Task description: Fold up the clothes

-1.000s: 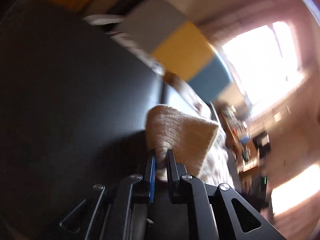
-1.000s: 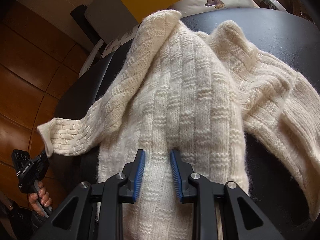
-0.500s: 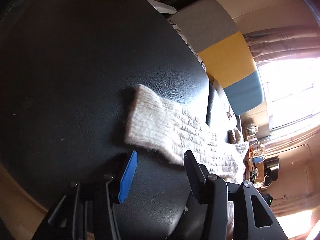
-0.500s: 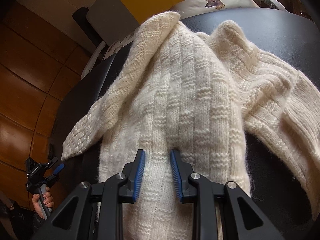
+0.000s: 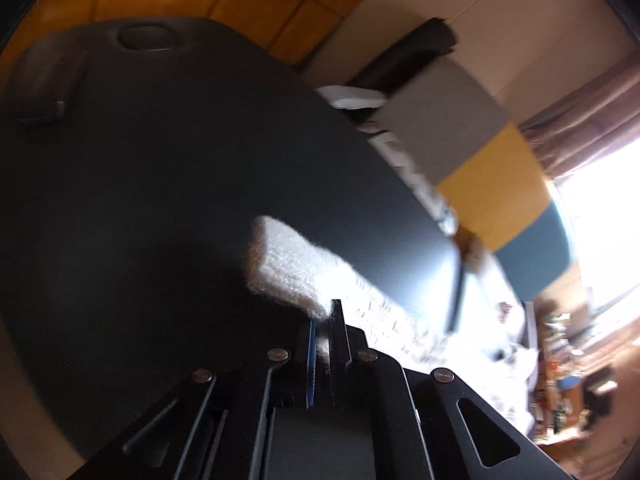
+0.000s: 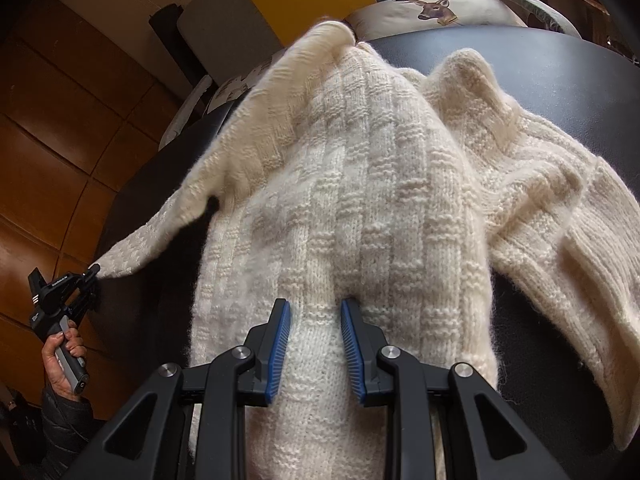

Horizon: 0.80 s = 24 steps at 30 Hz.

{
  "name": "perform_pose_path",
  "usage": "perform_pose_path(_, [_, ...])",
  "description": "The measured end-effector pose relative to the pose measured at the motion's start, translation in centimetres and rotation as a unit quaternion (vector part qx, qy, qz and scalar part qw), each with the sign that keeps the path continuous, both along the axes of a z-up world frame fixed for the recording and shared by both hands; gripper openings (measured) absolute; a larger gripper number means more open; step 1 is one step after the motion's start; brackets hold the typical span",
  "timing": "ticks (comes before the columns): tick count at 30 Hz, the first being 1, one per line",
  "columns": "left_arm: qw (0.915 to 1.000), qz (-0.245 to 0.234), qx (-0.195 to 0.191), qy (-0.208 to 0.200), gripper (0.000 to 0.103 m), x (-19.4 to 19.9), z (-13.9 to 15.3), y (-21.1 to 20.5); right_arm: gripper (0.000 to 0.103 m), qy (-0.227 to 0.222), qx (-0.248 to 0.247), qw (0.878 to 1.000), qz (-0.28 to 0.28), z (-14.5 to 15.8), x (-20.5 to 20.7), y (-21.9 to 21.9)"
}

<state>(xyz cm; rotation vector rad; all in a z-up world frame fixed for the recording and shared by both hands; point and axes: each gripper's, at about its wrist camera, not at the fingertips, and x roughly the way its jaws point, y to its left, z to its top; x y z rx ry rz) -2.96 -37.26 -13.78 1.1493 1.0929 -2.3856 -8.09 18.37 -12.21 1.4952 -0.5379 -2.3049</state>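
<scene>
- L gripper (image 5: 323, 322) closed on cuff of sweater sleeve (image 5: 288, 268), jaws just closed; R gripper (image 6: 316, 320) half-open, body knit bunched between pads
- cream sweater (image 6: 380, 200) spread on black table (image 5: 160, 180); no fold seen yet, sleeves + body left

Small white lettering runs along the left gripper (image 6: 94, 270) body (too tiny to read); nothing else lettered.

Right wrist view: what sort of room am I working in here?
Most likely a living room at home. The cream sweater lies on a dark padded surface, with a deer-print cushion behind it, wood panelling to the side, and a curtained window.
</scene>
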Motion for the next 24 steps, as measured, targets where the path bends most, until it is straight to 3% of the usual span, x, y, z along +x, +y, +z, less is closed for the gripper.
perform_pose_path(2, [0.9992, -0.009, 0.008, -0.038, 0.007, -0.2, -1.1, -0.8, 0.027, -0.002, -0.006, 1.000, -0.001, 0.0, 0.1, 0.2])
perform_pose_path(5, [0.9986, -0.014, 0.036, -0.038, 0.014, 1.0, -0.9, -1.7, 0.027, -0.007, -0.014, 1.000, -0.003, -0.2, 0.1, 0.8])
perform_pose_path(9, [0.9995, -0.018, 0.026, 0.006, 0.016, 3.1, 2.7, -1.2, 0.026, -0.008, -0.050, 0.999, -0.016, 0.8, -0.6, 2.4])
perform_pose_path(11, [0.9981, -0.055, 0.011, 0.023, 0.017, 3.1, 4.2, 0.8, 0.026, 0.027, -0.056, 0.998, -0.034, 2.4, -0.9, 3.8])
perform_pose_path(13, [0.9938, -0.104, 0.009, 0.037, 0.018, 2.4, 5.0, 3.6, 0.026, 0.054, -0.028, 0.997, -0.057, 3.6, -1.8, 5.4])
perform_pose_path(17, [0.9721, -0.227, 0.025, 0.052, 0.022, -0.8, 4.9, 11.8, 0.026, 0.058, 0.054, 0.991, -0.112, 3.6, -5.4, 8.5])
perform_pose_path(20, [0.9505, -0.307, 0.027, 0.041, 0.022, -3.1, 4.2, 19.3, 0.027, 0.024, 0.062, 0.989, -0.132, 1.8, -8.5, 10.9])
perform_pose_path(24, [0.9298, -0.365, 0.021, 0.045, 0.023, -4.3, 3.9, 26.3, 0.027, 0.004, 0.062, 0.991, -0.117, 0.2, -11.6, 11.3])
